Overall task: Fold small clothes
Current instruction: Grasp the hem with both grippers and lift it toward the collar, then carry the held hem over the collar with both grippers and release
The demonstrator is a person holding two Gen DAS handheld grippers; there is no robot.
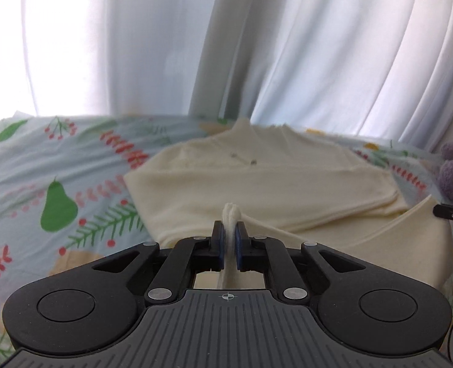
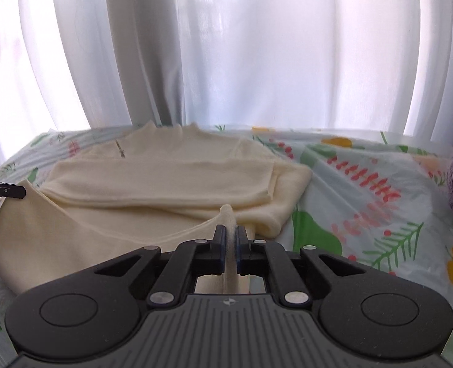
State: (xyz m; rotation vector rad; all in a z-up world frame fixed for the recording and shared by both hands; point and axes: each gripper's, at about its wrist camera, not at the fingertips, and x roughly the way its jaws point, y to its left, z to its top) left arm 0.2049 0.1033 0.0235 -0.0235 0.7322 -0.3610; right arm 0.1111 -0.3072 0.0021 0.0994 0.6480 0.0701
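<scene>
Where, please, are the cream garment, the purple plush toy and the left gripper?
cream garment (image 1: 257, 181): left wrist view, folded middle.
purple plush toy (image 1: 451, 174): left wrist view, fuzzy side.
left gripper (image 1: 229, 233): left wrist view, between fingertips.

A cream knit garment (image 1: 257, 184) lies partly folded, its near hem lifted and stretched taut.

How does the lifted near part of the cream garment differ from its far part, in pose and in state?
The near part is raised off the bed, stretched between the two tongs; the far part lies flat on the bedsheet. The near part is one smooth sheet with a curved edge; the far part is already folded in layers. The left tongs and right tongs pinch only the near part. Both parts are the same cream knit.
</scene>
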